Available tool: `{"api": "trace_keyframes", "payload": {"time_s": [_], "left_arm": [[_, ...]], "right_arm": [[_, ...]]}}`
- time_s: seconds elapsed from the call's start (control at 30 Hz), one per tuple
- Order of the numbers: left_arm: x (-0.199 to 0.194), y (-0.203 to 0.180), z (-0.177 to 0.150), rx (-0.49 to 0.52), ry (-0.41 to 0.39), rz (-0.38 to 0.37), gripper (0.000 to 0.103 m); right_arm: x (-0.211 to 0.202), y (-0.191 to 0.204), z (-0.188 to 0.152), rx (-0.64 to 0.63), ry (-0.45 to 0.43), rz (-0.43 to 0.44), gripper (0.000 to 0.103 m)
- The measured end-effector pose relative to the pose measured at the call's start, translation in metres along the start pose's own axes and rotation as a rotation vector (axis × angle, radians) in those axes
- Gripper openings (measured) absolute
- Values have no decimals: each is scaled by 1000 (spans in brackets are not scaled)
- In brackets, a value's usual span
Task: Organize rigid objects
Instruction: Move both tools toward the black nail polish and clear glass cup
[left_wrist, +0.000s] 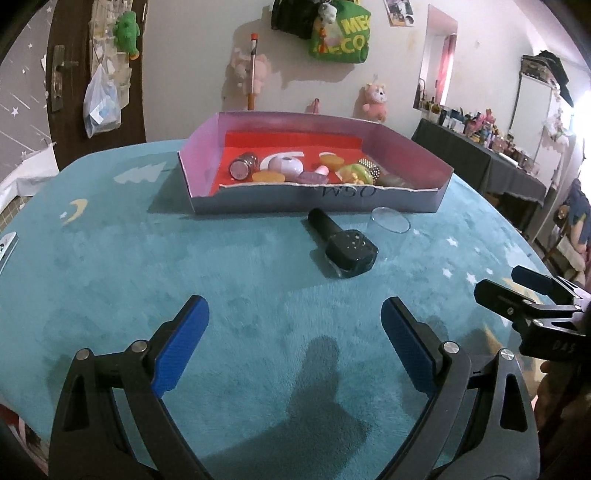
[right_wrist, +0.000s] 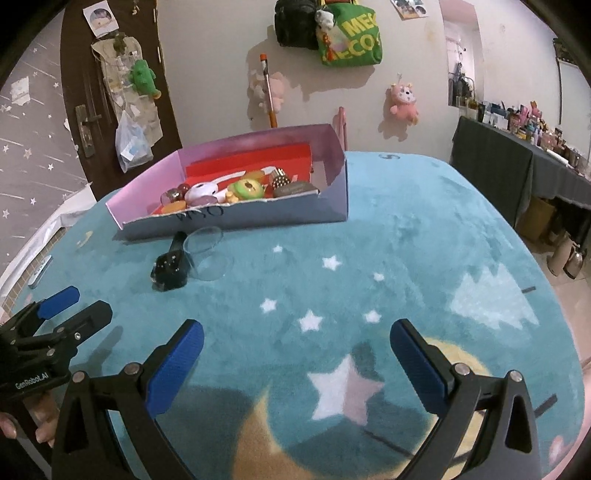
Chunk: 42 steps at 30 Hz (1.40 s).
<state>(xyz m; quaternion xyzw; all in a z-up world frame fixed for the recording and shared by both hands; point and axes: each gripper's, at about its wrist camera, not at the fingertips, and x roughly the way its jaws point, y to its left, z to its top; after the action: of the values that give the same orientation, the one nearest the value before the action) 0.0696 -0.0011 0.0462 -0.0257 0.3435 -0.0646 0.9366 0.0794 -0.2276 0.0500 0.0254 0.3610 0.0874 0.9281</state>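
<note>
1. Left wrist view: left gripper (left_wrist: 295, 343) low at 6 o'clock over the teal rug (left_wrist: 147, 266), blue pads spread wide, nothing between them; right gripper (left_wrist: 517, 291) pokes in at 3 o'clock, side-on

2. Right wrist view: right gripper (right_wrist: 295, 365) hangs over the star pattern of the rug, pads likewise wide apart and empty

3. Cardboard box (left_wrist: 258, 201) sits at 12 o'clock from the left gripper; inside lie a metal tin (left_wrist: 243, 165), a white round gadget (left_wrist: 284, 164), a green-yellow toy (left_wrist: 356, 174) and other small pieces, not all identifiable

4. Two things lie outside the box, on the rug just in front of its near wall: a black bottle (left_wrist: 341, 248) on its side, cap towards the box, and a clear plastic cup (left_wrist: 389, 219) just beside it at about 1 o'clock; touching or not, cannot tell

5. Step in hand, as I judge it: sorting mostly done, these two items outstanding, neither gripper committed to either

6. Next move calls for: reach forward to 12 o'clock, straddle the bottle across its narrow body, close, lift over the torn near wall. The cup looks light and slippery; grip gently or it may squirt out
</note>
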Motion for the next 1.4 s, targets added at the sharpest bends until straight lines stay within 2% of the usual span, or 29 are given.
{"api": "trace_keyframes", "payload": {"time_s": [0.77,0.97,1.13,1.4], "left_arm": [[13,0,-2,-9,59,-9,95],[23,-9,15,2,84,-24,95],[46,-21,37,13,143,-45,95],[72,-22,46,37,206,21,97]], "right_arm": [[14,6,-5,-27,45,-12,103],[16,3,-3,-26,66,-1,103],[13,-10,1,-11,67,-28,103],[13,-29,12,26,76,-43,103]]}}
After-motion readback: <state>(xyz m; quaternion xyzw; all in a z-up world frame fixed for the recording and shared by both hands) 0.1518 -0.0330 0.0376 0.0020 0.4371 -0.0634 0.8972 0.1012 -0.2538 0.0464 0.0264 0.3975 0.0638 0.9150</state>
